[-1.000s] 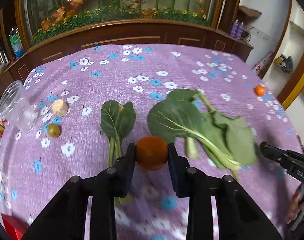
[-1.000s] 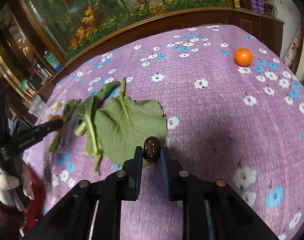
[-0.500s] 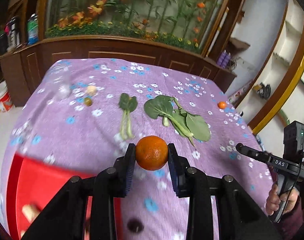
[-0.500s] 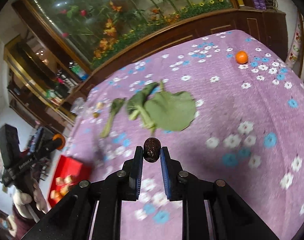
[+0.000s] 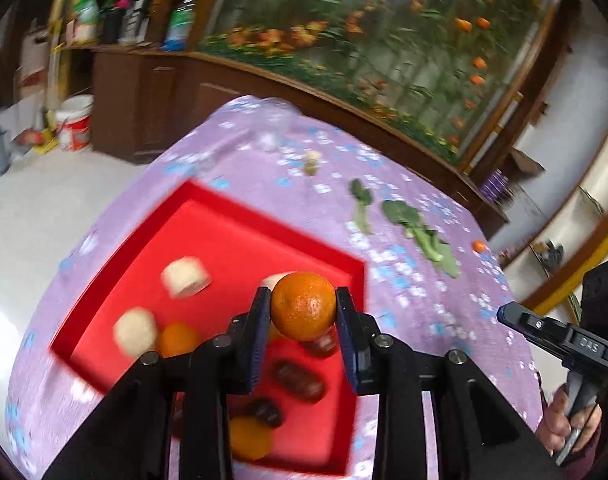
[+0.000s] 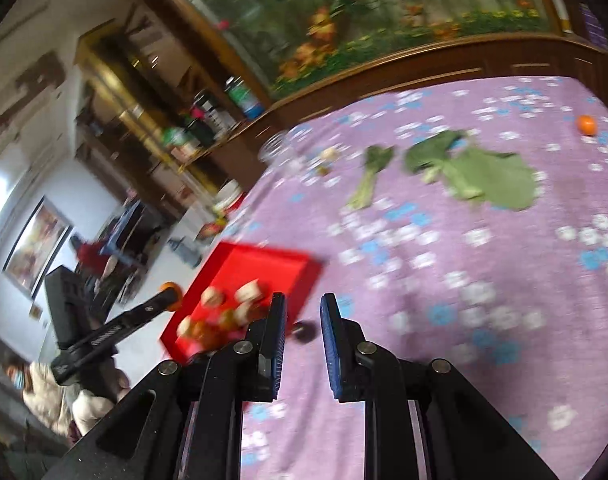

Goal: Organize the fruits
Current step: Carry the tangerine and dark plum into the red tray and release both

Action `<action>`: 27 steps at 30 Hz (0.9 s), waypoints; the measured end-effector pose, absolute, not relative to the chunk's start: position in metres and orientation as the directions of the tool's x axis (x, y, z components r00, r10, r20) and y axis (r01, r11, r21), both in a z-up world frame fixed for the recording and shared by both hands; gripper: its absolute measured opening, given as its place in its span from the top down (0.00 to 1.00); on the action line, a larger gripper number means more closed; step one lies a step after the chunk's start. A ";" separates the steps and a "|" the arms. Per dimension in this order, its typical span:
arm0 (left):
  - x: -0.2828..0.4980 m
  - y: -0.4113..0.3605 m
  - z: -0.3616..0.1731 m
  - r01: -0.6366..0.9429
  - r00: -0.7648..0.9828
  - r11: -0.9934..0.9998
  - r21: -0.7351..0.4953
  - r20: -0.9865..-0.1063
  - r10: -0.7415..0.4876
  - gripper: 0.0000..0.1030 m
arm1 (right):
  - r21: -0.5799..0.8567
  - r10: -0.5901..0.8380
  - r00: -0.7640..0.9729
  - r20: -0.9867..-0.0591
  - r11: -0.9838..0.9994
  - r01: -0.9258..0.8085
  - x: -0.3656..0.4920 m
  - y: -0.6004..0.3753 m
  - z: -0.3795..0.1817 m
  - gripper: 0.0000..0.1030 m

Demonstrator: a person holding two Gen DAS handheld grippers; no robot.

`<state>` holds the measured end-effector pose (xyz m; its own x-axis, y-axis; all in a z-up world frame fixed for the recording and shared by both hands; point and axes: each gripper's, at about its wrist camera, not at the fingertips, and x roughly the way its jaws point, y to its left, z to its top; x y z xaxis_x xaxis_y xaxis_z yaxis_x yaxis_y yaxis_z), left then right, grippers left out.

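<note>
My left gripper (image 5: 303,300) is shut on an orange (image 5: 303,306) and holds it above the red tray (image 5: 243,248). In the tray lie several fruits: pale round pieces, oranges and dark dates. My right gripper (image 6: 302,304) hangs over the tablecloth just right of the tray (image 6: 263,264), its jaws standing narrow. A dark date (image 6: 304,330) shows blurred and low in that gap, clear of both pads. In the right wrist view the left gripper (image 6: 169,290) reaches in from the left with the orange. A hand holds the right gripper (image 5: 504,314) at the right edge.
Leafy greens (image 6: 484,178) and a smaller stalk (image 6: 370,176) lie mid-table. A loose orange (image 6: 586,125) sits at the far right. A clear jar (image 6: 275,148) and two small fruits (image 5: 312,160) are at the far left edge. A wooden cabinet lies beyond.
Both grippers swung left from the greens to the red tray, the left carrying the orange over it. The date, held at the right fingertips before, now appears lower and blurred.
</note>
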<state>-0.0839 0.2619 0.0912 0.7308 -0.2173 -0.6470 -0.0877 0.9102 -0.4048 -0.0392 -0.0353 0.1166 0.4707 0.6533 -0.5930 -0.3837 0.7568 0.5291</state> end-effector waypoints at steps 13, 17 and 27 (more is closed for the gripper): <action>-0.099 0.279 0.062 -0.144 0.722 0.932 -0.332 -0.679 -0.130 0.70 | 0.326 0.431 0.536 -0.726 0.902 -0.284 -0.048 -0.044 0.069 0.81; -0.097 0.276 0.057 -0.141 0.714 0.931 -0.336 -0.686 -0.140 0.70 | 0.271 0.365 0.528 -0.767 0.930 -0.248 -0.049 -0.055 0.048 0.80; -0.102 0.275 0.062 -0.155 0.725 0.936 -0.315 -0.680 -0.108 0.70 | 0.210 0.313 0.549 -0.775 0.947 -0.244 -0.056 -0.054 0.034 0.80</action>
